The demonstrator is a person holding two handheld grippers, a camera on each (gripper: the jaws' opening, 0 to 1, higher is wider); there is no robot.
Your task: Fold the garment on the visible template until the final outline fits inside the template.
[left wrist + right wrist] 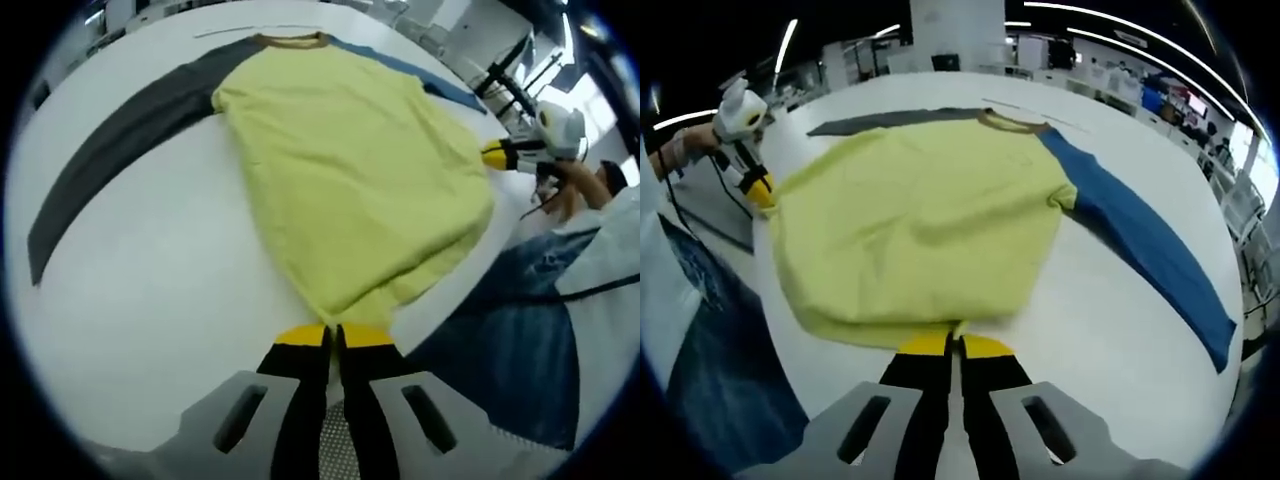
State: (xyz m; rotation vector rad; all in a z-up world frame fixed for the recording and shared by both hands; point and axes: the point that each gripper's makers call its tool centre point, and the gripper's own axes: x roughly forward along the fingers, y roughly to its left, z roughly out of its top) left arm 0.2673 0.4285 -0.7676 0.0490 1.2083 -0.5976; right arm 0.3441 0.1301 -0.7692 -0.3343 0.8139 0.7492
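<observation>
A long-sleeved shirt lies flat on the white table (150, 300), its yellow body (350, 170) (920, 220) spread out. One sleeve is grey (120, 140) (890, 118), the other blue (440, 85) (1140, 240). My left gripper (335, 335) is shut on the shirt's bottom hem at one corner; from the right gripper view it shows at the far left (762, 192). At the other hem corner my right gripper (952, 346) is shut on the fabric, and it appears in the left gripper view at the right (495, 155). The brown collar (295, 41) (1010, 121) lies farthest from both grippers.
A person in blue jeans (500, 340) (710, 370) stands at the table's near edge, a hand (572, 185) on the right gripper. A thin pale strip (255, 29) (1045, 117) lies past the collar. Other tables and equipment (1110, 75) stand beyond.
</observation>
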